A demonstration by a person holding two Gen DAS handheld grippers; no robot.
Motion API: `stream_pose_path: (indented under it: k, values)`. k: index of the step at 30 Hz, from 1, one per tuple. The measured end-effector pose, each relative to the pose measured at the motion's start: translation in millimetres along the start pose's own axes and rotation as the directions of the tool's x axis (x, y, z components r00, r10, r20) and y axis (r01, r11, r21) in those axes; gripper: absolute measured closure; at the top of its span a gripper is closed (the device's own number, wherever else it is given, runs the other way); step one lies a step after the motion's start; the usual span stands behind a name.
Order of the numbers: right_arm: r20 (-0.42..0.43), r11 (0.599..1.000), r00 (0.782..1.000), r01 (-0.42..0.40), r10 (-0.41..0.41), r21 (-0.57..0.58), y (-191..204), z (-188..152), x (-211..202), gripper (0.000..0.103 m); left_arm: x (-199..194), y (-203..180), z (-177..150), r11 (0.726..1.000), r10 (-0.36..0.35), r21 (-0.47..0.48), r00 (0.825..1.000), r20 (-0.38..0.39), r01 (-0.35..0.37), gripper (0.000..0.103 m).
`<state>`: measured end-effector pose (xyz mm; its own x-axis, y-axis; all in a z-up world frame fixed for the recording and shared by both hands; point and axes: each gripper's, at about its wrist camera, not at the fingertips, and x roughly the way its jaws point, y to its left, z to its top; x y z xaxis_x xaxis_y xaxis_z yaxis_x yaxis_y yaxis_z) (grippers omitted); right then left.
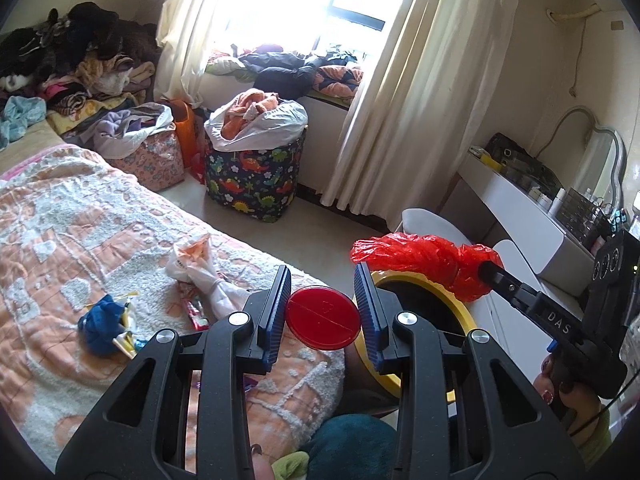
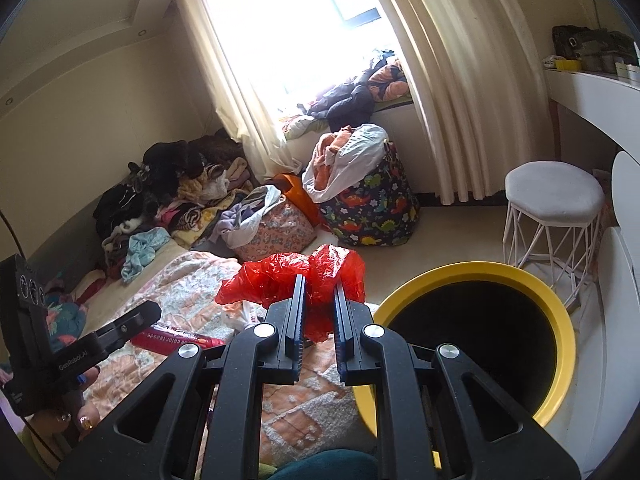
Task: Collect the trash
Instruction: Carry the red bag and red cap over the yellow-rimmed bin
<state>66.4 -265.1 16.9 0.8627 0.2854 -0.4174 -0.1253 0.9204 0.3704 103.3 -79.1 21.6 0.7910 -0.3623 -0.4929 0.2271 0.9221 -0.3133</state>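
Red lid (image 1: 323, 317): pinched in left gripper (image 1: 323, 308), centre frame
Red plastic bag (image 2: 296, 280): right gripper (image 2: 318, 308) clamped tight on it
Yellow-rimmed bin (image 2: 562, 320): lower right, beside bed (image 1: 60, 216)

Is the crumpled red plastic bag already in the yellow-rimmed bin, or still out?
Out. The crumpled red plastic bag sits pinched in the right gripper, beside the yellow-rimmed bin.
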Motion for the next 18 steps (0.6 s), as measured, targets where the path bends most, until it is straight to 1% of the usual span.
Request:
stream_pose_path:
  k: [5,11,18]
  values:
    - [0.009,1.000,1.000,0.019,-0.019,0.023,-9,2,-3,0.091,9,-9,-1,1.000,-0.020,0.001,1.000,-0.017,0.020,0.077]
    - [0.017,0.997,0.998,0.067,-0.068,0.031,-20,3,-4,0.091,17,-22,-3,0.999,-0.042,0.015,0.999,-0.026,0.042,0.077]
    - [0.025,0.991,0.993,0.112,-0.114,0.068,-43,6,-5,0.091,29,-37,-8,0.997,-0.074,0.033,0.996,-0.046,0.075,0.077]
